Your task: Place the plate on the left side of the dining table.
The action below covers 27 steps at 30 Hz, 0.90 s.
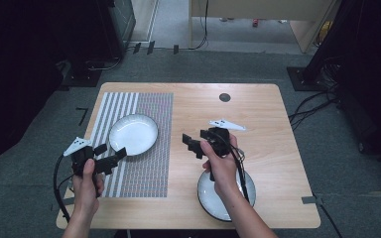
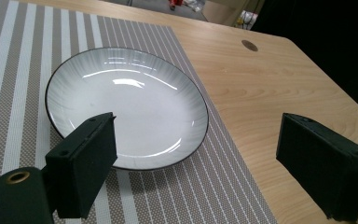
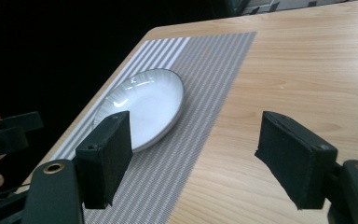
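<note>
Wooden table, one, with a small round dark grommet near its far edge. Bare wood on the right half.

Striped placemat, one, grey and white, lies flat on the left half of the table and runs from far to near. Judged: it marks where a setting goes.

Plates, two, both white with a thin dark rim. Plate on the mat sits on the far part of the placemat, upright and empty; judged already set in place. Second plate lies on bare wood at the near right, partly hidden under the person's right hand. Judged: this one may be next to handle, but nothing touches it yet.

Grippers, two, one per hand. Left gripper is held just near of the plate on the mat, above the placemat, aimed at its near rim; jaws stand wide apart with nothing between them. In the left gripper view one jaw overlaps the near rim; whether it touches, cannot tell. Right gripper is held above bare wood near the table's middle, just right of the placemat, pointing left toward the plate on the mat; jaws likewise spread wide and empty. Judged: both tools hang ready between moves.
</note>
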### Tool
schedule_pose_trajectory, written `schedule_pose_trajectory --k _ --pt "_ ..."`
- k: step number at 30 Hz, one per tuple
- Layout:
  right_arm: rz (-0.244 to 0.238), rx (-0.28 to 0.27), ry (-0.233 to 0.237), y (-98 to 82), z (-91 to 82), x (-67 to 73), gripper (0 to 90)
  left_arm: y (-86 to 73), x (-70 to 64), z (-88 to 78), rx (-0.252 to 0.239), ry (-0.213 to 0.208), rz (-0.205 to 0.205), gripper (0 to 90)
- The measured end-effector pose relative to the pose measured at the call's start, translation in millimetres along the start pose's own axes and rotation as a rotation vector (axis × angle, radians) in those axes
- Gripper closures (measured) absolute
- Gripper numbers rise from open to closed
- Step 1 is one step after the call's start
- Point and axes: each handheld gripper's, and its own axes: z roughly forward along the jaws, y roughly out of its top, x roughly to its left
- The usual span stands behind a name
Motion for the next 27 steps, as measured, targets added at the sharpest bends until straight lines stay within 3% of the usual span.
schedule_pose_trajectory --k 11,18,27 --pt "-0.033 -0.003 -0.077 -27.5 -24.2 -32.5 26.6 -11.6 -5.0 -4.7 0.002 0.004 0.008 12.1" --pt "-0.008 -0.024 -0.102 -40.6 -42.0 -52.4 26.8 -22.9 0.1 -2.5 0.021 0.016 0.020 12.0" --pt "0.011 -0.031 -0.158 -55.7 -62.8 -82.1 27.0 -33.1 11.1 -5.6 0.034 0.062 0.017 12.1"
